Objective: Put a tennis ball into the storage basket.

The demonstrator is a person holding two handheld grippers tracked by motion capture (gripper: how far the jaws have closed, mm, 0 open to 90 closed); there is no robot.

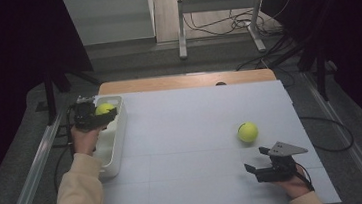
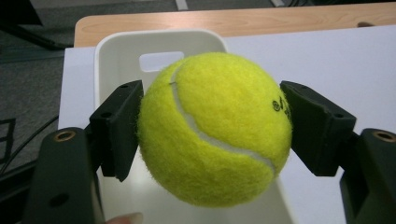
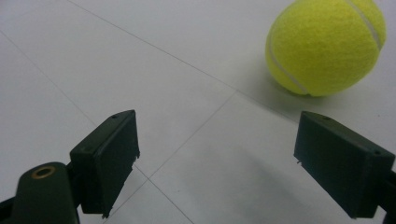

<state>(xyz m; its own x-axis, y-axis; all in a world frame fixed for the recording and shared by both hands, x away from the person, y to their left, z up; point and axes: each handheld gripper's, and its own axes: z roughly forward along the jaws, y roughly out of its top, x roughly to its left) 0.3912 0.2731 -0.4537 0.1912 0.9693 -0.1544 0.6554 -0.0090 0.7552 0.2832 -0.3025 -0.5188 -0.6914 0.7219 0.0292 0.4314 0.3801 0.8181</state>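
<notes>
Carrying a ball (image 2: 212, 128) over the white bin (image 2: 119, 60) at the far left of the desk (image 1: 186, 126), with the left gripper (image 1: 92, 115) clamped on it from both sides; judging by this, in the placing step, the ball not yet released. In the left gripper view, hanging above the bin's open inside, pads (image 2: 119, 128) pressing into the felt on either side, the bin's handle slot just beyond it. Next, probably, lowering a little into the bin and spreading the jaws, keeping the ball well inside the walls so that it is not bouncing off the rim and rolling away. Then, likely, turning to the second ball (image 1: 247, 131), lying on the desk at the right, just beyond the right gripper (image 1: 257, 160), which is resting low near the front edge with jaws standing wide and nothing between them; in the right gripper view, sitting apart from both jaws, up and to the right (image 3: 327, 44). Calling for a short reach forward and a centred close around it. Looking bright yellow-green, fuzzy, round, with a curved white seam and a bit of black print at one side; soft enough to give slightly under the pads, and apt to roll.
</notes>
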